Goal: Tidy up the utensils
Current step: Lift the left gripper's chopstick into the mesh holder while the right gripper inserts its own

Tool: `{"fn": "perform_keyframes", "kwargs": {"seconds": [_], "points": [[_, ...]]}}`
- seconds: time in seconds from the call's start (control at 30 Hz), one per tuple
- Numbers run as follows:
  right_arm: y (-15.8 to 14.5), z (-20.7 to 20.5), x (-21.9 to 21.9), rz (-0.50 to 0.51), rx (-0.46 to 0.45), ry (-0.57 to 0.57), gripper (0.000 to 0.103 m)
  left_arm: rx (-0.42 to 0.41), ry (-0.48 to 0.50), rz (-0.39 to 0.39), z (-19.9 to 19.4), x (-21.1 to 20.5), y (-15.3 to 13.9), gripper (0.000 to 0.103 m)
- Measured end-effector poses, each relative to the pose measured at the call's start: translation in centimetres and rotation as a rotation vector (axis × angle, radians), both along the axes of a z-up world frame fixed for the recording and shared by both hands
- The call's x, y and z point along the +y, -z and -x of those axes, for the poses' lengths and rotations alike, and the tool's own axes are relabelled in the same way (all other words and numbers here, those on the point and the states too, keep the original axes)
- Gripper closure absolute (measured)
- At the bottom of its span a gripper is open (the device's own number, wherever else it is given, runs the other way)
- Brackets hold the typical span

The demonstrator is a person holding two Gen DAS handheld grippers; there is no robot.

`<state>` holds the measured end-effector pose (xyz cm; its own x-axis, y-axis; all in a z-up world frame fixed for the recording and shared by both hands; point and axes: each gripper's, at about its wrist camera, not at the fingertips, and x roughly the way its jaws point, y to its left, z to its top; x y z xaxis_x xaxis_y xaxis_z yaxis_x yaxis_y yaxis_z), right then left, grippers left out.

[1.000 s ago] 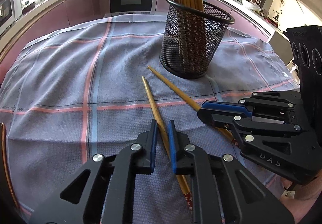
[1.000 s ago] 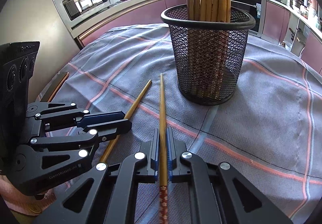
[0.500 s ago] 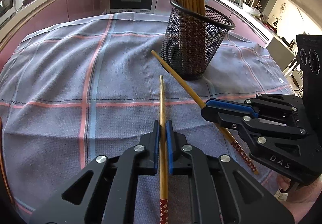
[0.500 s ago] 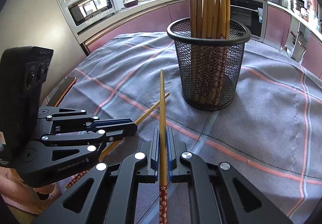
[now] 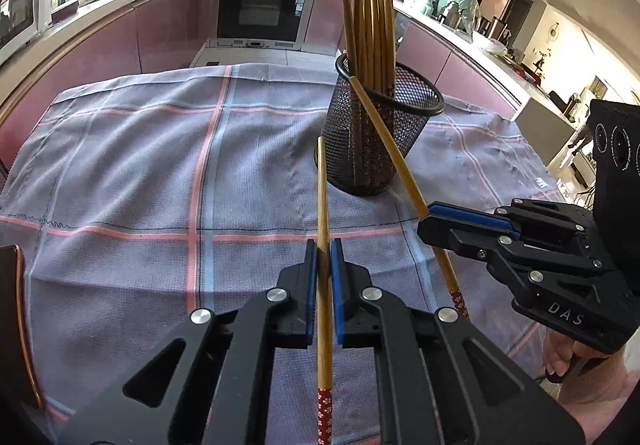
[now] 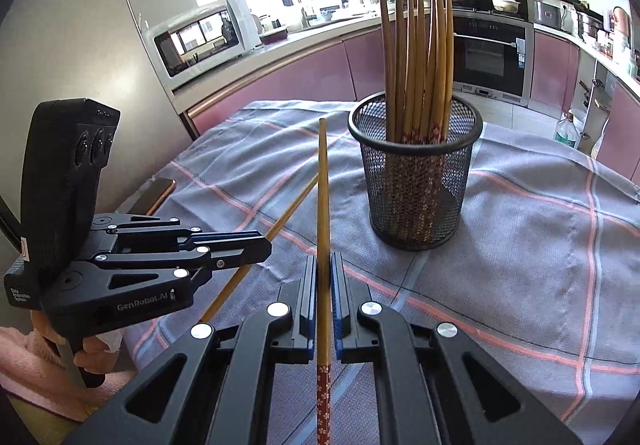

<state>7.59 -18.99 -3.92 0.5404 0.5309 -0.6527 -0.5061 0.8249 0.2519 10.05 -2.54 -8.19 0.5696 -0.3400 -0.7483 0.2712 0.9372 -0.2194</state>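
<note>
A black mesh cup (image 5: pixel 384 133) holds several wooden chopsticks and stands on the checked cloth; it also shows in the right wrist view (image 6: pixel 416 173). My left gripper (image 5: pixel 324 249) is shut on one chopstick (image 5: pixel 323 213), held above the cloth with its tip near the cup's base. My right gripper (image 6: pixel 324 265) is shut on another chopstick (image 6: pixel 322 197), lifted and pointing left of the cup. In the left wrist view the right gripper (image 5: pixel 436 219) holds its chopstick (image 5: pixel 392 153) slanting up across the cup's rim. The left gripper also shows in the right wrist view (image 6: pixel 264 243).
The grey cloth with pink lines (image 5: pixel 160 185) covers the table. A dark phone-like object with a copper edge (image 6: pixel 154 193) lies at the table's left edge. Kitchen counters, an oven (image 5: pixel 260 5) and a microwave (image 6: pixel 204 37) stand behind.
Both grippers have lifted their chopsticks off the cloth and risen. The left gripper closed on its chopstick a second ago. The cup now looks farther below.
</note>
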Motion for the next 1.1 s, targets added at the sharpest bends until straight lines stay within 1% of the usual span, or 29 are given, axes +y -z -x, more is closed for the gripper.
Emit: {"fn": "perform_keyframes", "kwargs": {"seconds": [0.23, 0.5, 0.7, 1.1], "points": [[-1.4, 0.1, -0.6, -0.022, -0.041, 0.014, 0.097, -0.039, 0.01, 0.054, 0.5, 0.7, -2.3, 0.096], [-2.9, 0.0, -1.3, -0.049, -0.084, 0.032, 0.097, -0.09, 0.029, 0.093, 0.8, 0.8, -5.1, 0.096], [-3.6, -0.1, -1.7, -0.054, -0.109, 0.037, 0.098, -0.128, 0.03, 0.108, 0.7, 0.7, -6.7, 0.096], [-5.2, -0.6, -2.4, -0.056, -0.165, 0.064, 0.098, -0.172, 0.036, 0.112, 0.0, 0.1, -8.4, 0.096]]}}
